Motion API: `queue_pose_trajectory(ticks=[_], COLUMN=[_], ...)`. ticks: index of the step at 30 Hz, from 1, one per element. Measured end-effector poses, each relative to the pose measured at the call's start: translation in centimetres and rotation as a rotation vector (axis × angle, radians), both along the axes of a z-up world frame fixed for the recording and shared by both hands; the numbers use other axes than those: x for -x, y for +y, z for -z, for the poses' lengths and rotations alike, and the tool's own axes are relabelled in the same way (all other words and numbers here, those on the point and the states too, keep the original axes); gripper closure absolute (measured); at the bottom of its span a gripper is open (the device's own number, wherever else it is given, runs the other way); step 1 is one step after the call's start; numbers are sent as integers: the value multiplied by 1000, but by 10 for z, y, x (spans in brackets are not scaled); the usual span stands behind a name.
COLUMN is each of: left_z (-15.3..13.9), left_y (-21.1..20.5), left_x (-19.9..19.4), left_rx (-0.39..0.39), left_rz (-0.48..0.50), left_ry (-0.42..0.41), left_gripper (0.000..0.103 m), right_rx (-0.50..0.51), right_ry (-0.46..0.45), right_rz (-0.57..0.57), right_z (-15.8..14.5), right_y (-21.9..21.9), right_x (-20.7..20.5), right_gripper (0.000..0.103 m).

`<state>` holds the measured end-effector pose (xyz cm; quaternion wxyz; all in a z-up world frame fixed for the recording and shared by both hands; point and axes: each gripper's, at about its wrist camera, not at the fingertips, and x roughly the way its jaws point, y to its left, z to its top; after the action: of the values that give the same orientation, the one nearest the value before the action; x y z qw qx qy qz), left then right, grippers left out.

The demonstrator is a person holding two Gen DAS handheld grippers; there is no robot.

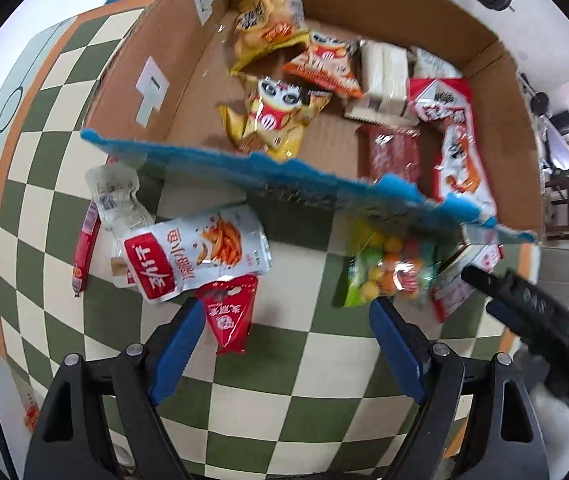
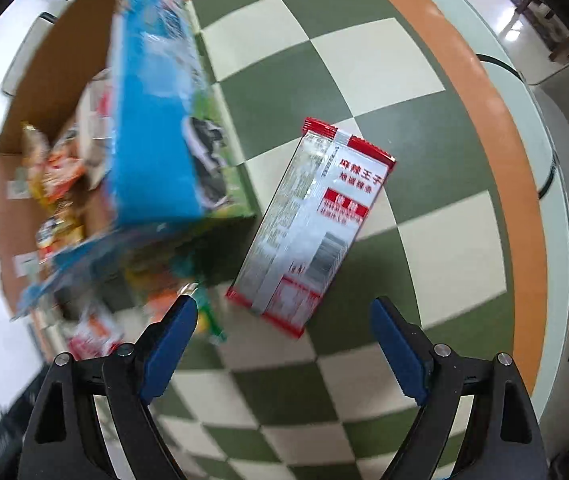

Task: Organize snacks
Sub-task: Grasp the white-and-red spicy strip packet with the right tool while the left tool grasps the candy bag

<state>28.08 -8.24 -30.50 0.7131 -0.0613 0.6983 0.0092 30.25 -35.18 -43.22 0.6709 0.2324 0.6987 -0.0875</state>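
Box flap (image 1: 268, 168) — barrier above packets (image 1: 196, 252)

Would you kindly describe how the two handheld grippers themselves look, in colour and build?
Both look alike: the left gripper and right gripper have black, triangular open-frame bodies with silver round fasteners at the joints. Their fingers carry flat blue pads. No sleeves or markings show.

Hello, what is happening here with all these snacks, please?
A person is sorting snacks into a cardboard box on a checkered table. Several packets already lie inside. Both grippers are open and empty: the left gripper hovers near a red triangular packet, and the right gripper faces a red-and-white packet on the table. Other snacks wait outside the box.
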Motion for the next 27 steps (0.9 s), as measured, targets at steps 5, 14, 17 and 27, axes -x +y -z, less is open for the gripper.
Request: queue_pose_trajectory(ticks=[5, 14, 17, 27], left_z=[10, 28, 35, 89], left_y=[-10, -41, -53, -104], left_x=[1, -2, -6, -44], left_rx=[1, 31, 92, 134], left_rz=[7, -12, -6, 49], left_ry=[13, 40, 67, 196], left_gripper=[19, 19, 19, 19], right_rx=[92, 236, 205, 21], right_ry=[0, 21, 43, 121], right_rz=[6, -204, -209, -135], right_z=[22, 35, 35, 41], right_y=[10, 33, 12, -32], right_x=[-15, -9, 12, 39], right_gripper=[17, 32, 35, 33])
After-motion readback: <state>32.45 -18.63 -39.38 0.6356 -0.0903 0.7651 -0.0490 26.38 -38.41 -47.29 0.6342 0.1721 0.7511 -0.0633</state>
